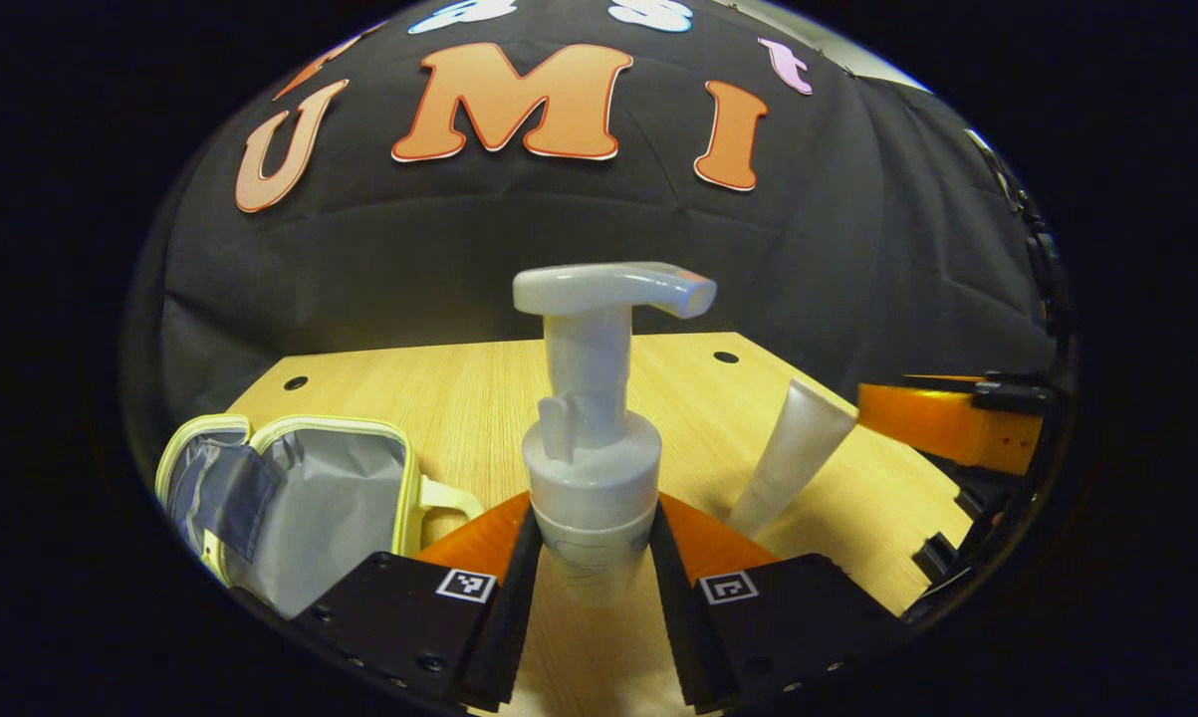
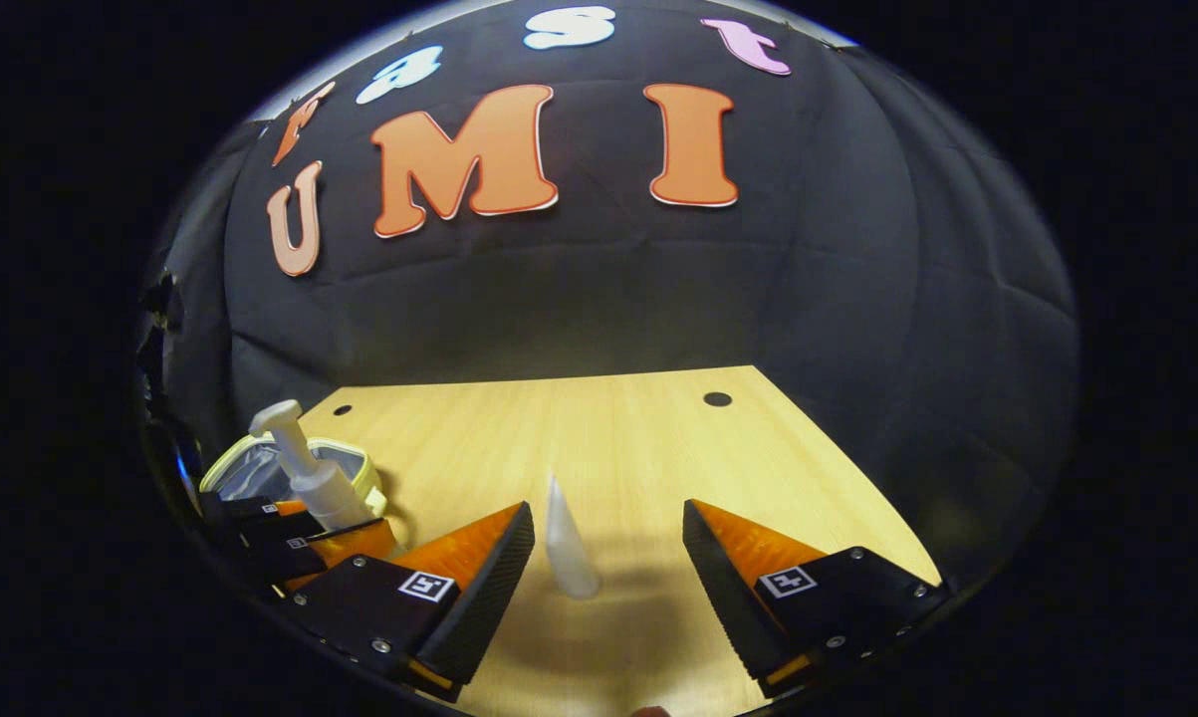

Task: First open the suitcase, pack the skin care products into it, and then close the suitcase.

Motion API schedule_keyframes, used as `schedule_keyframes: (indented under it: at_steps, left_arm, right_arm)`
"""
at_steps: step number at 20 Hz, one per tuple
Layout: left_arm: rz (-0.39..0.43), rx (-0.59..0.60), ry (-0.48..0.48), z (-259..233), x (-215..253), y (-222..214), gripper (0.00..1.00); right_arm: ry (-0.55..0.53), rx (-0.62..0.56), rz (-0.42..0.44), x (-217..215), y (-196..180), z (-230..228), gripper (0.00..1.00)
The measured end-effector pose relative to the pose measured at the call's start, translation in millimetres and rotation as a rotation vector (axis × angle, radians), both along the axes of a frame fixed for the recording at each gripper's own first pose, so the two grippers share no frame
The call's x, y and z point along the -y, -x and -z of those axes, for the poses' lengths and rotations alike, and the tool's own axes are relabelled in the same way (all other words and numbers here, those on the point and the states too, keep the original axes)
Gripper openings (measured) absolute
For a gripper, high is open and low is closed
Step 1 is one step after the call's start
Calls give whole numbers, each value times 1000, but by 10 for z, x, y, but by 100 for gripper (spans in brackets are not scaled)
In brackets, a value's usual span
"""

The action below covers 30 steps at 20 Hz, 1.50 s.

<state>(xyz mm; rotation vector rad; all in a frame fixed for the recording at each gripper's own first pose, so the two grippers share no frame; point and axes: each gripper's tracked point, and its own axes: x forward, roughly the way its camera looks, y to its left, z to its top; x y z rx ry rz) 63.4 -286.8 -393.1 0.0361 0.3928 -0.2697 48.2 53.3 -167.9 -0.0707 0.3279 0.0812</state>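
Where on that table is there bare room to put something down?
The wooden table is bare from the upright white tube back to the black cloth wall, and off to its right edge. The left side is crowded: the open case lies there, with the left gripper holding the pump bottle beside it.

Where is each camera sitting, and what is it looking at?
Left gripper view: rides on the left tool, looking along its two fingers, which clamp the pump bottle; beyond lie the open suitcase, the tube and the wooden table.
Right gripper view: rides on the right tool, fingers apart around the standing tube, facing the table.
Shared: both show the tube, table, suitcase and pump bottle; the right gripper view also shows the left tool, and the left gripper view the right tool.
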Motion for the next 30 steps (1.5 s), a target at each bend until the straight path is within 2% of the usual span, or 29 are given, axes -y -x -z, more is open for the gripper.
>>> schedule_keyframes:
  at_steps: [5,9,13,15,17,19,20,21,24,27,28,29,30]
  left_arm:
    - [-43,19,-29,-369,-328,186,59]
    - [-113,42,-69,-557,-674,248,60]
    - [-160,36,-62,-576,-894,286,59]
    - [-178,38,-71,-537,-994,291,60]
    - [-199,28,-77,-496,-1086,322,60]
    - [-215,15,-67,-436,-1136,339,59]
    - [-226,8,-57,-420,-1162,357,60]
    - [-233,4,-48,-408,-1184,370,59]
    - [-264,-3,-32,-425,-1287,387,59]
    - [-247,-7,-30,-547,-1441,378,60]
    - [-245,-11,-41,-598,-1546,367,59]
    - [-245,-18,-54,-662,-1668,348,59]
    - [-239,-29,-63,-717,-1800,314,61]
  right_arm:
    - [6,-25,-27,-174,-185,258,95]
    - [18,-113,-44,-214,-267,727,96]
    - [59,-200,-51,-171,-247,1163,95]
    - [59,-219,-54,-182,-263,1291,91]
    - [71,-221,-49,-158,-300,1342,82]
    - [92,-230,-46,-122,-316,1381,68]
    - [90,-219,-54,-136,-345,1377,46]
    - [98,-230,-62,-133,-351,1393,49]
    - [95,-239,-51,-124,-320,1343,41]
    - [20,-255,-67,-320,-265,1168,39]
    - [10,-251,-72,-388,-247,1077,34]
    - [5,-243,-82,-470,-222,986,39]
    - [1,-232,-92,-579,-214,873,34]
